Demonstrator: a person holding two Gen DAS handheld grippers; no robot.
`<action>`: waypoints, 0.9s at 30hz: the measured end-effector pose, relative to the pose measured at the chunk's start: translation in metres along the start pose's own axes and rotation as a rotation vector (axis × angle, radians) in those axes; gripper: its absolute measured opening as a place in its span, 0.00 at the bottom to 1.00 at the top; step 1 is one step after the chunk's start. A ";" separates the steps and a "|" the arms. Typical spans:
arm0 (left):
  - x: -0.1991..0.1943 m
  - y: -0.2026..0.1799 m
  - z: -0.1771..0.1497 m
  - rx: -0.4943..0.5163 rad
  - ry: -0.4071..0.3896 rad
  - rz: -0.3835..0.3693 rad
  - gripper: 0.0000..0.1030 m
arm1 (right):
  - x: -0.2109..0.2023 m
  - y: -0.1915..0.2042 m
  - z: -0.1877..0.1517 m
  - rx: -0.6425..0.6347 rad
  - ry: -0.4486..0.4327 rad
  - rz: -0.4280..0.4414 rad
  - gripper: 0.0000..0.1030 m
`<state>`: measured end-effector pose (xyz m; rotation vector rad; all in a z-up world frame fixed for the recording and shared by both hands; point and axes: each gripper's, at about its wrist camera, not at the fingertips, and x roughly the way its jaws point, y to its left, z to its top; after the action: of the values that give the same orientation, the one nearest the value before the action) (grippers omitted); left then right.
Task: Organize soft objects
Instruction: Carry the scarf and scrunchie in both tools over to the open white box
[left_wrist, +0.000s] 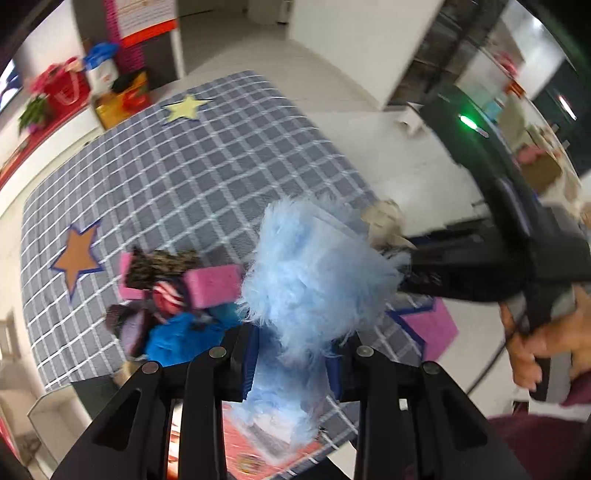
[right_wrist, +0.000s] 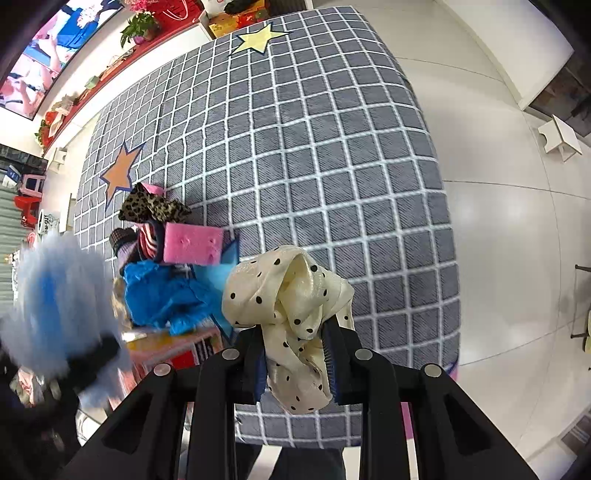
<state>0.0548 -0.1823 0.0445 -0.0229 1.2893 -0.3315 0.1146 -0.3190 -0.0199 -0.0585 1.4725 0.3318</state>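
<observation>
Fluffy blue piece (left_wrist: 314, 266) in left gripper (left_wrist: 295, 354) — dotted scarf (right_wrist: 291, 295) in right gripper (right_wrist: 295, 362).

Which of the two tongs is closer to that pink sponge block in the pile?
Left, as far as I can judge. The left tongs, gripping blue fluff, hang beside the pink sponge; the right tongs, gripping a dotted scarf, look farther.

The fluffy blue piece (left_wrist: 314, 280) hides the left claw's (left_wrist: 295, 354) pads and the table (left_wrist: 192, 177) beyond it. In the right wrist view it is a blur (right_wrist: 55, 295) left of the right claw (right_wrist: 295, 363), whose pads the dotted cloth (right_wrist: 291, 295) covers.
</observation>
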 end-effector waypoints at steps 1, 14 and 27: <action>0.000 -0.010 -0.003 0.010 0.000 -0.008 0.33 | -0.002 -0.004 -0.003 -0.002 0.001 0.001 0.25; -0.016 -0.069 -0.070 0.127 -0.006 -0.102 0.33 | -0.010 -0.018 -0.076 0.045 0.013 -0.036 0.25; -0.080 -0.015 -0.163 0.038 -0.087 -0.057 0.33 | 0.000 0.073 -0.179 0.034 0.071 0.001 0.25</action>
<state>-0.1215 -0.1485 0.0762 -0.0418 1.1980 -0.3998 -0.0768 -0.2925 -0.0275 -0.0431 1.5480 0.3082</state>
